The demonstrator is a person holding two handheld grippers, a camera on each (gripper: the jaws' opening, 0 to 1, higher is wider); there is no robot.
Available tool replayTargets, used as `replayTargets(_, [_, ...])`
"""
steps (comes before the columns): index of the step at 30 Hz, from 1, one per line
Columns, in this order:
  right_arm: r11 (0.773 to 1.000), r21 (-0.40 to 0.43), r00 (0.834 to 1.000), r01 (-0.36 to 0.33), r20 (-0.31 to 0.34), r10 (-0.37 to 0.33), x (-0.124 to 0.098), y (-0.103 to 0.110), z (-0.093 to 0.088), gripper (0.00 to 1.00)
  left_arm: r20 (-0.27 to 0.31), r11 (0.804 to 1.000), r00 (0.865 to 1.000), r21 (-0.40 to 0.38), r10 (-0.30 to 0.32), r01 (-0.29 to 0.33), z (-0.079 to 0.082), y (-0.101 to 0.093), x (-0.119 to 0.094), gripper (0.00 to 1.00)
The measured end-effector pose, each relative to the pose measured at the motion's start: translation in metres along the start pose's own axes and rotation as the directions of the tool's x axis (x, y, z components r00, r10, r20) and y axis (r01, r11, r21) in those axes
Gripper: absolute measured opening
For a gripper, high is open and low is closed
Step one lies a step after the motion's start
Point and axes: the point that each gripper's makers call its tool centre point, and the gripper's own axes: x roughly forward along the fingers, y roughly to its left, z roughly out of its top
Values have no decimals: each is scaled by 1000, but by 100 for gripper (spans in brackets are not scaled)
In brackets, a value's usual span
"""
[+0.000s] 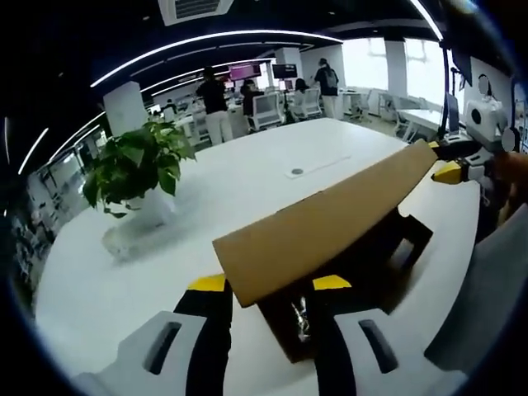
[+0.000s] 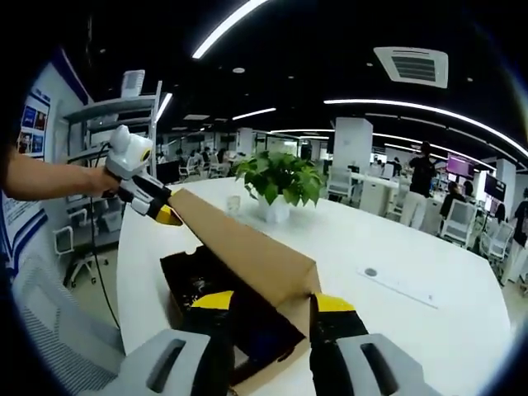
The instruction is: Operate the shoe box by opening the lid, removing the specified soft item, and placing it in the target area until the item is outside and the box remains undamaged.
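An open-plan office with ceiling light strips lay behind a broad white surface, where a potted plant stood at the left of the left gripper view and people stood by desks at the upper middle. The cardboard shoe box sat at the lower centre of both views, its dark inside exposed. Its lid was raised, its long axis running from lower centre to upper right in the left gripper view. The left hand-held gripper had its jaws set apart at one end of the lid. The right hand-held gripper was likewise parted at the lid's other end.
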Motion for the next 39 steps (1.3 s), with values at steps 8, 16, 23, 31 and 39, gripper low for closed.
replayTargets(8, [1000, 1, 1000, 11, 1, -11, 2, -7, 4, 28, 6, 1000, 1000, -3, 24, -24, 4, 9, 5, 27])
replayTargets(16, [1000, 1, 1000, 24, 6, -24, 5, -12, 8, 28, 8, 998, 998, 1, 56, -56, 8, 16, 9, 21])
replayTargets(23, [999, -2, 999, 34, 11, -34, 7, -17, 11, 27, 20, 997, 997, -3, 75, -75, 11, 23, 11, 14])
replayTargets(31, [999, 3, 999, 51, 18, -51, 10, -24, 14, 25, 38, 995, 994, -12, 104, -103, 15, 34, 13, 3])
replayTargets(39, [997, 21, 997, 77, -5, -77, 17, -29, 8, 22, 50, 993, 993, -44, 111, -108, 19, 38, 16, 2])
